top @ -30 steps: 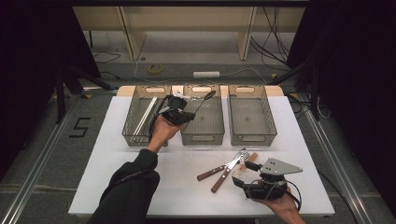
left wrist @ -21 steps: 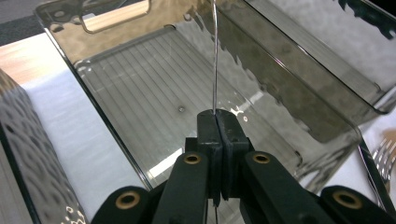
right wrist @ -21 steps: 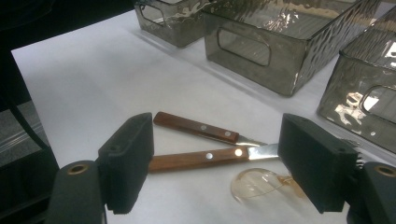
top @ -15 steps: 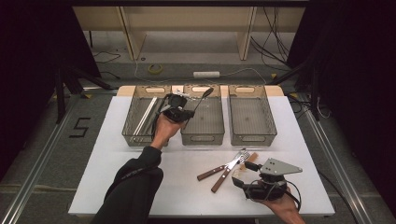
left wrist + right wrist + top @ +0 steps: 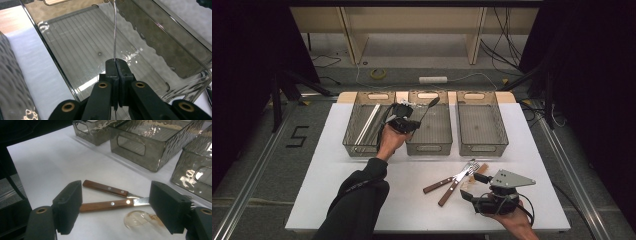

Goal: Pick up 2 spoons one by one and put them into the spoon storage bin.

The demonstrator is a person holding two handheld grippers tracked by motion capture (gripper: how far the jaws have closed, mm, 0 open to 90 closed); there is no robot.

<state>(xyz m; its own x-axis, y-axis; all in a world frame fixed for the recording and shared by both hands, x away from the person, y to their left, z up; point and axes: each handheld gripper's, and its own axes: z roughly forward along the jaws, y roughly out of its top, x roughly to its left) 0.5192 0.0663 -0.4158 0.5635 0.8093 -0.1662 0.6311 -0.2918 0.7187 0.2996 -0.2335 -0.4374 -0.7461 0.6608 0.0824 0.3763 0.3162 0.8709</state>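
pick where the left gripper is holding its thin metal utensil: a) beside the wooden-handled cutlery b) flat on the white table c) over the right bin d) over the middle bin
d, the left gripper is shut on the thin metal utensil, with the ribbed floor of the middle bin right beneath it.

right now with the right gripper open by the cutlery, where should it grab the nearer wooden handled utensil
Take the nearer utensil by its wooden handle, near the rivets, coming straight down with one of the fingers on each long side. It lies flat and its handle is straight. The metal end is thin, and it meets the second utensil beside the amber plastic piece. The right gripper is already open over it.
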